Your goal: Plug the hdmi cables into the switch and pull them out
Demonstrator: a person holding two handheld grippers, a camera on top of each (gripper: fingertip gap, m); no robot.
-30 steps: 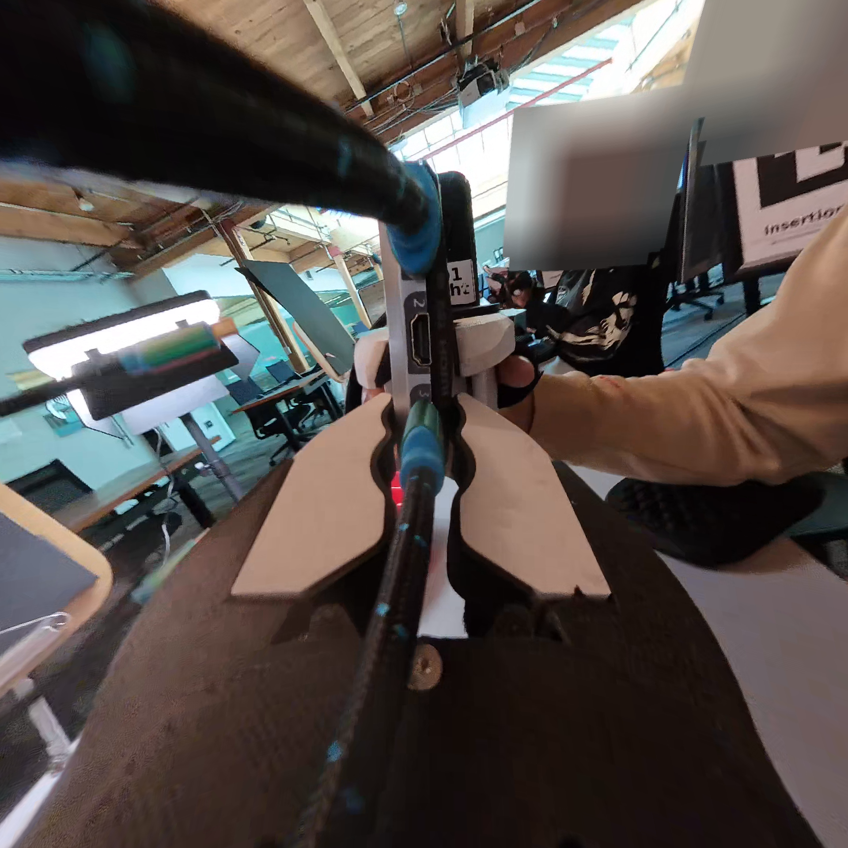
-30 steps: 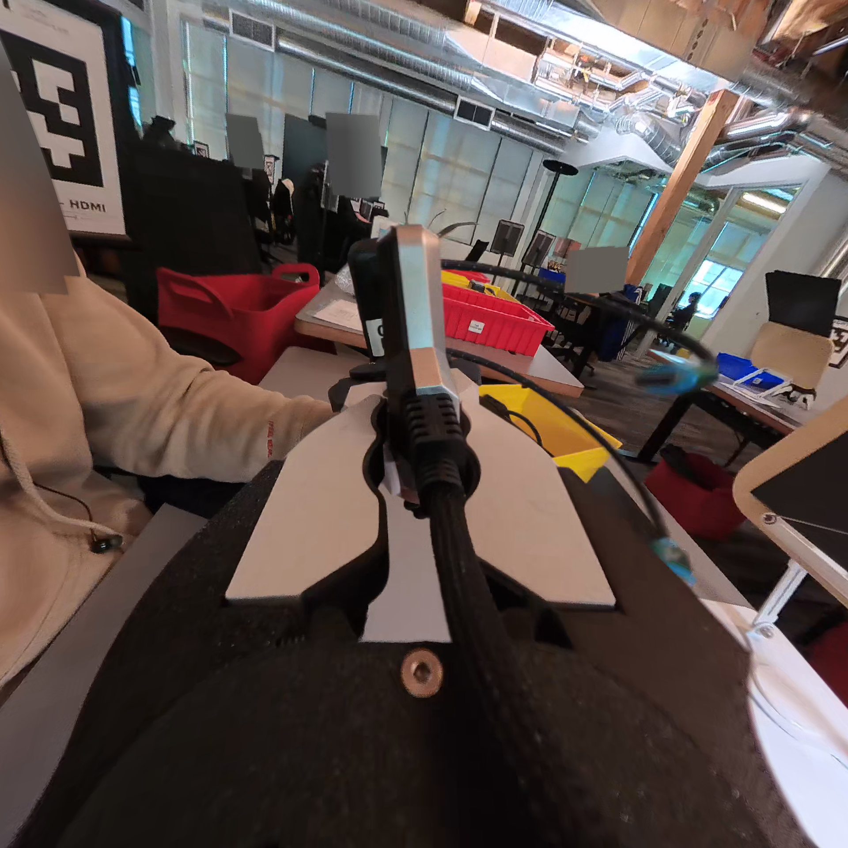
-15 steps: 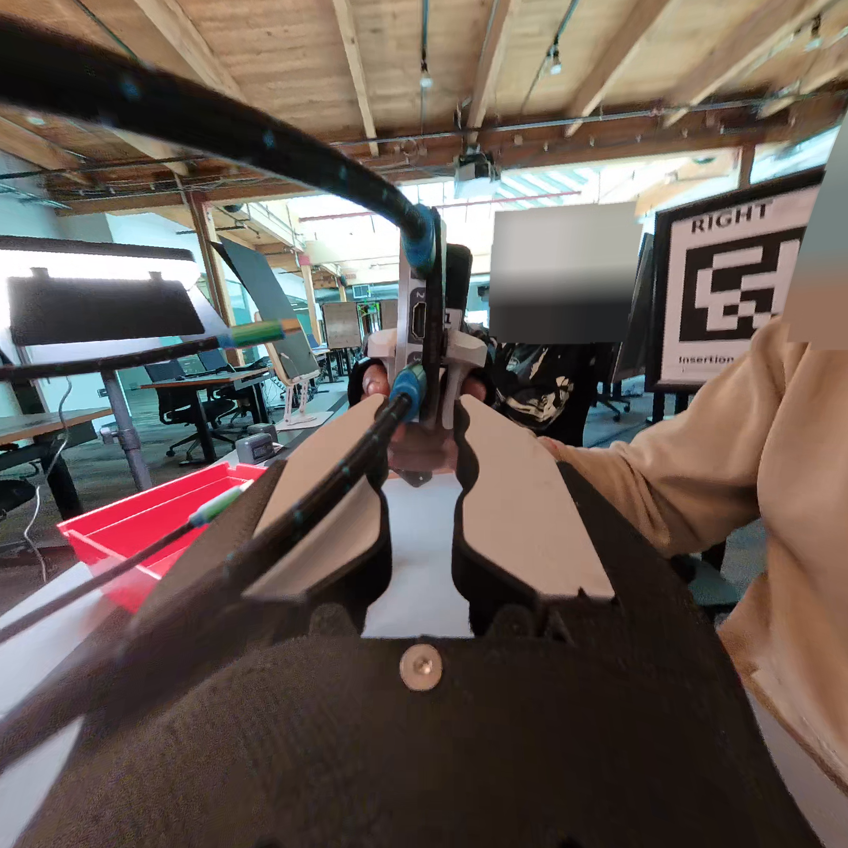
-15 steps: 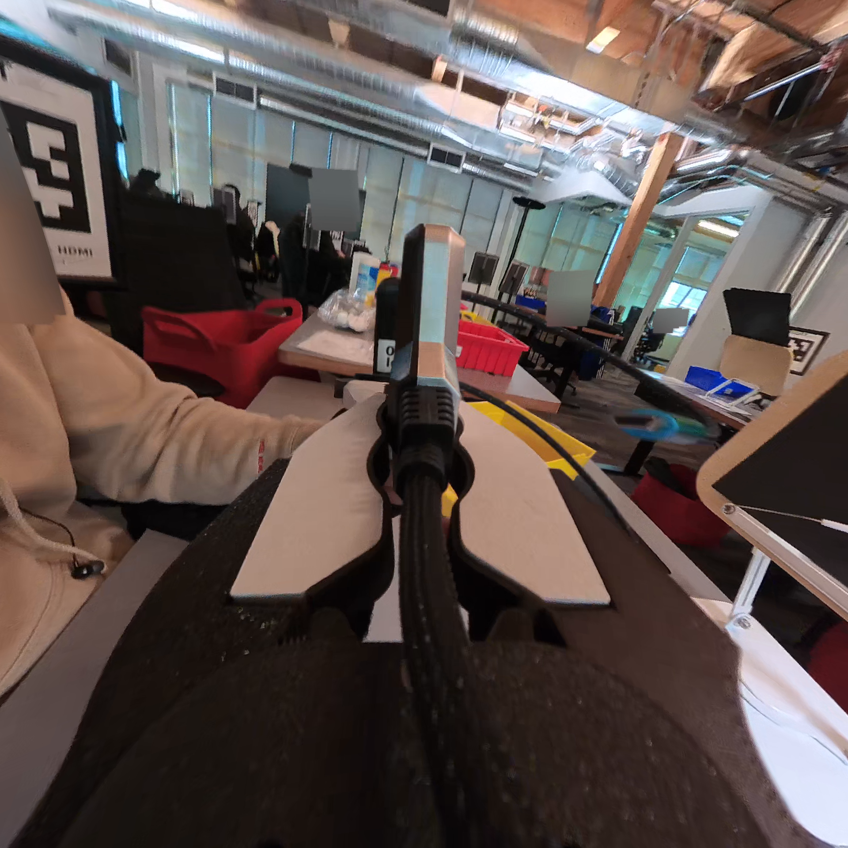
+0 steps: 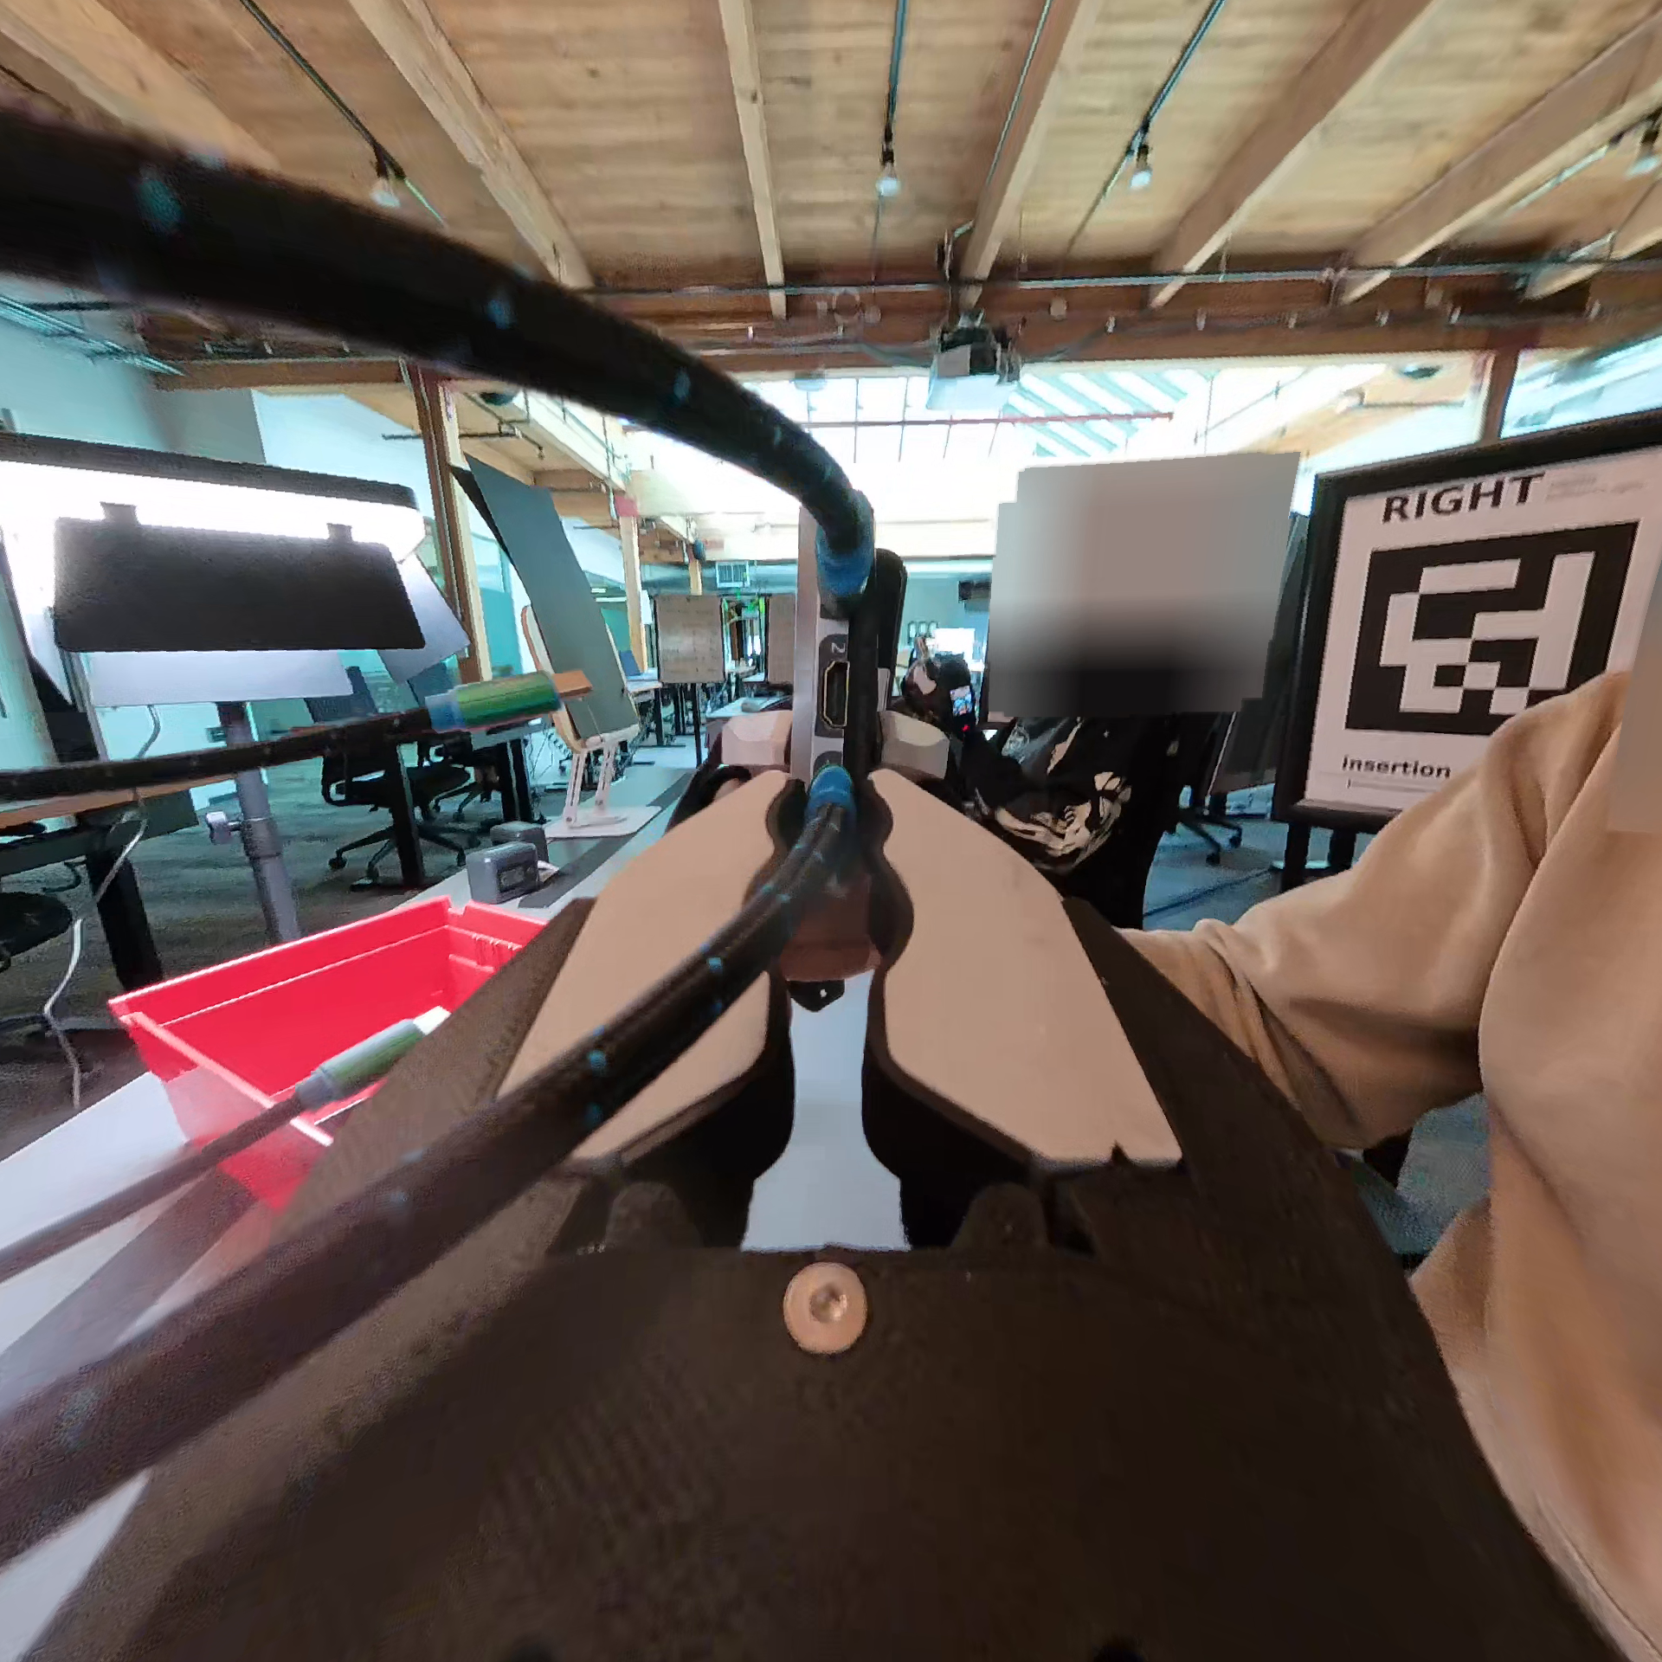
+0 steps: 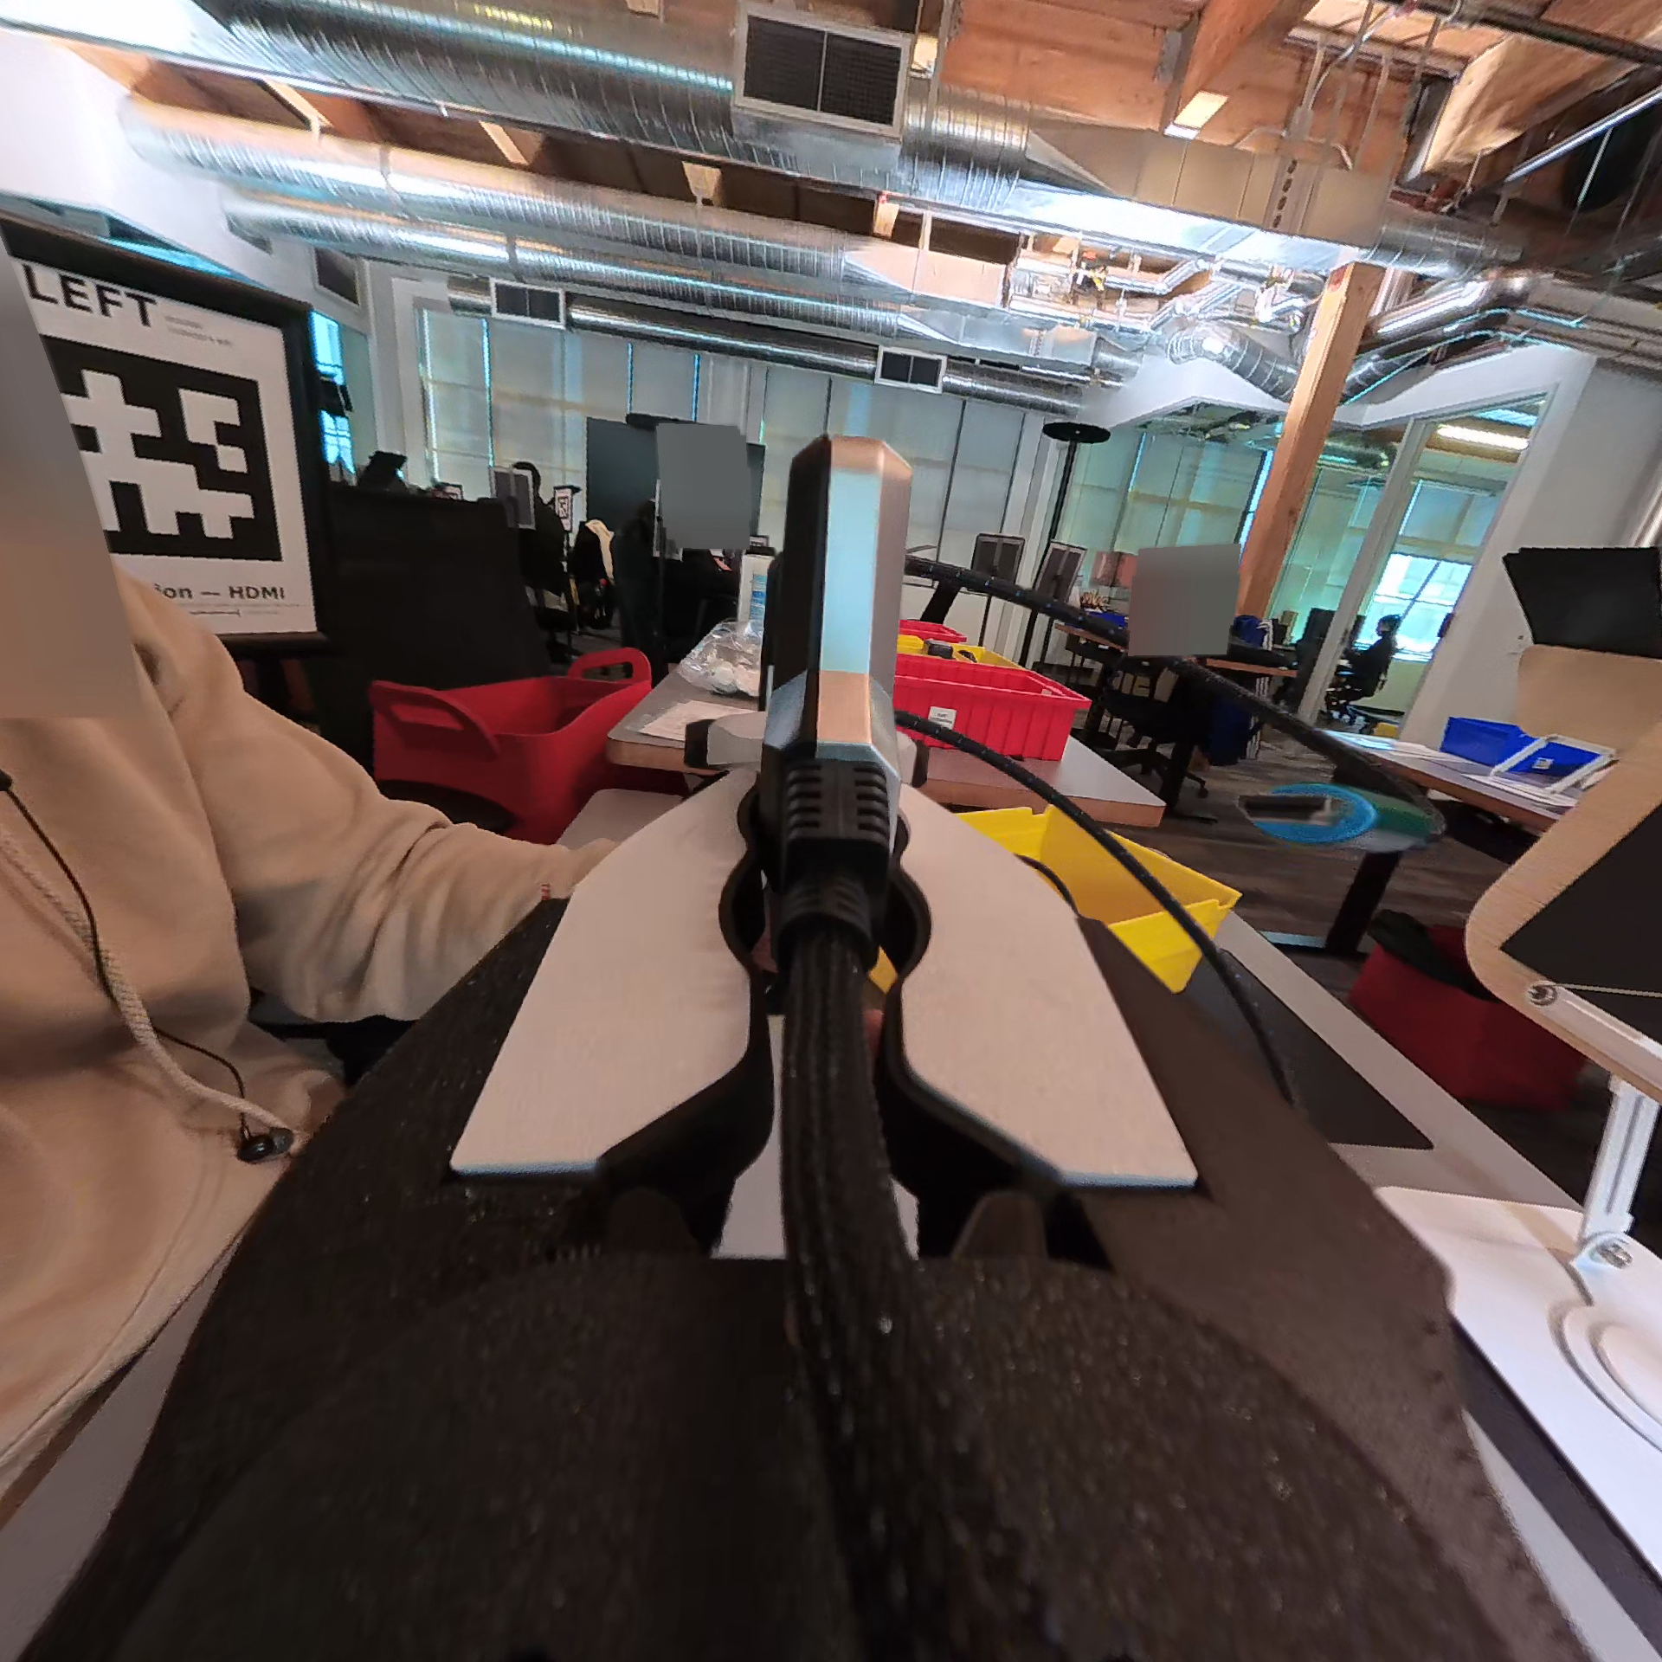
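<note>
Two grippers meet at one upright silver switch [image 5: 832,683], seen edge-on from opposite sides. Left wrist view: the left gripper [image 5: 832,805] has its pale fingers [image 5: 670,944] drawn close around the blue plug [image 5: 827,796] of a black braided cable with blue flecks [image 5: 576,1070]; whether that plug is fully seated in the lowest port is hidden by the fingertips. An empty port shows above it, and a second blue-collared cable [image 5: 432,315] enters the switch at the top, its far end cut off at the frame edge. Right wrist view: the right gripper [image 6: 827,836] is closed on the ribbed black plug [image 6: 832,814] of a thick black cable [image 6: 832,1079] at the base of the switch [image 6: 850,585]. A person's beige sleeve [image 6: 297,863] reaches toward the switch; the holding hand is hidden.
</note>
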